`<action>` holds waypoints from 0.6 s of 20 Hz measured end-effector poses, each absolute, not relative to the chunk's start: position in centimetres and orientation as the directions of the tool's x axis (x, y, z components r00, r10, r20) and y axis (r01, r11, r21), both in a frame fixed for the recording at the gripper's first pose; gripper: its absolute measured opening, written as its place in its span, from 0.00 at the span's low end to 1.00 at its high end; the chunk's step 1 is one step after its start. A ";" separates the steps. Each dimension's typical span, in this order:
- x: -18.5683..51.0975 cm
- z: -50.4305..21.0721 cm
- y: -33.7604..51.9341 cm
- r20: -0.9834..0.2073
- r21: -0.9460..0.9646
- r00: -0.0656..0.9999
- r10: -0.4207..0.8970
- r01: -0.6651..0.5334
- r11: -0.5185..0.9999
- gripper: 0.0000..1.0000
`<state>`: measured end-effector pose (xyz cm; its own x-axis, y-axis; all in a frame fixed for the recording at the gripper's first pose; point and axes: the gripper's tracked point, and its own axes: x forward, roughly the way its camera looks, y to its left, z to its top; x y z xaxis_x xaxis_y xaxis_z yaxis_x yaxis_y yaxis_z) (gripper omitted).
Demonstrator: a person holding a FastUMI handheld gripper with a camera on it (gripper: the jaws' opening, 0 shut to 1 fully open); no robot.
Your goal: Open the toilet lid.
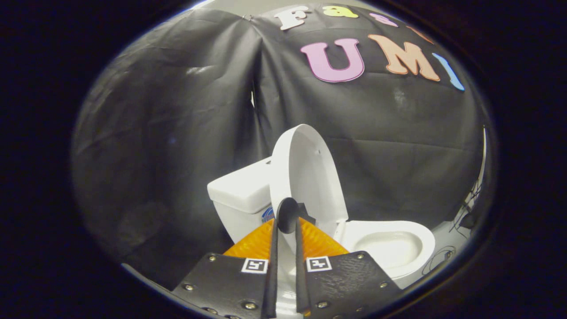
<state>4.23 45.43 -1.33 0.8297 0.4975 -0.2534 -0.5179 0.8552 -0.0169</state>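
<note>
White rigid plastic toilet lid (305, 177) standing raised at frame centre; gripper (287, 221) pinching its slippery rim, fingers nearly closed.

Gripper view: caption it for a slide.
Gripper fingers close together against the raised toilet lid, bowl open beside the tank.

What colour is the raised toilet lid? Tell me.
White, plainly seen in the gripper view: the toilet lid stands raised.
</note>
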 end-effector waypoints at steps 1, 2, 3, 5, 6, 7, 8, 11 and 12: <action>4.1 -1.2 45.1 -0.251 -0.013 0.828 0.501 -0.520 0.854 0.18; 4.0 -1.0 44.9 -0.252 -0.005 0.826 0.504 -0.522 0.853 0.24; 4.1 -0.8 44.2 -0.248 -0.007 0.835 0.492 -0.509 0.861 0.25; 4.6 -0.1 42.1 -0.234 -0.028 0.861 0.452 -0.470 0.882 0.33; 4.9 0.3 41.2 -0.229 -0.024 0.869 0.439 -0.456 0.890 0.33; 5.1 0.5 40.3 -0.225 -0.006 0.874 0.430 -0.443 0.897 0.33; 5.3 0.9 39.5 -0.218 0.023 0.876 0.430 -0.436 0.899 0.39; 5.8 1.4 36.9 -0.215 0.080 0.884 0.414 -0.407 0.910 0.52; 6.0 1.5 35.7 -0.216 0.089 0.891 0.400 -0.390 0.916 0.53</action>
